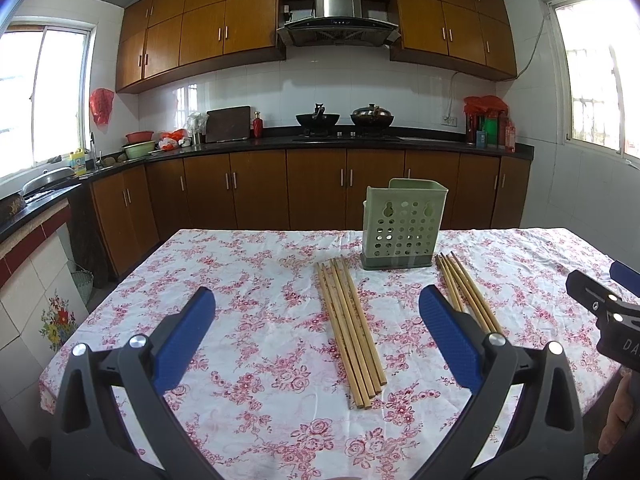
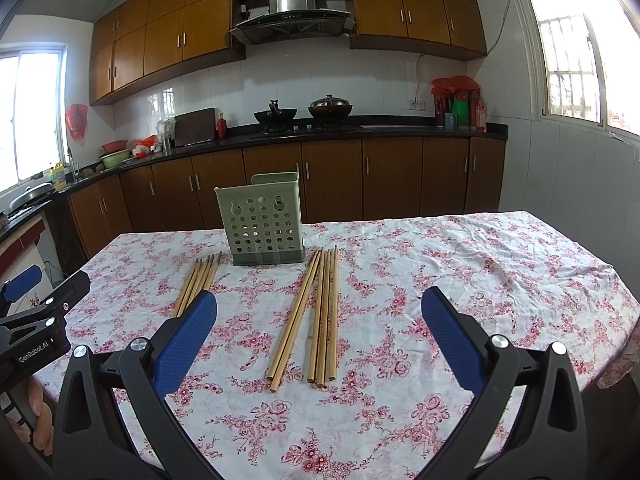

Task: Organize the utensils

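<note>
Across the floral tablecloth (image 1: 248, 320) sits a green perforated holder (image 1: 402, 226), upright near the far edge, with one bundle of wooden chopsticks (image 1: 352, 328) lying flat on its left and a second bundle (image 2: 320, 316) on its right. Both bundles are apart from the holder's base. Over the near edge, the left gripper (image 1: 318, 334) hangs with fingers spread wide, touching nothing; the right gripper (image 2: 320, 334) likewise gapes, gripping nothing. One blue pad (image 1: 450, 336) covers part of the right-hand bundle in the left wrist view, and each gripper is cut off at the other view's edge.
</note>
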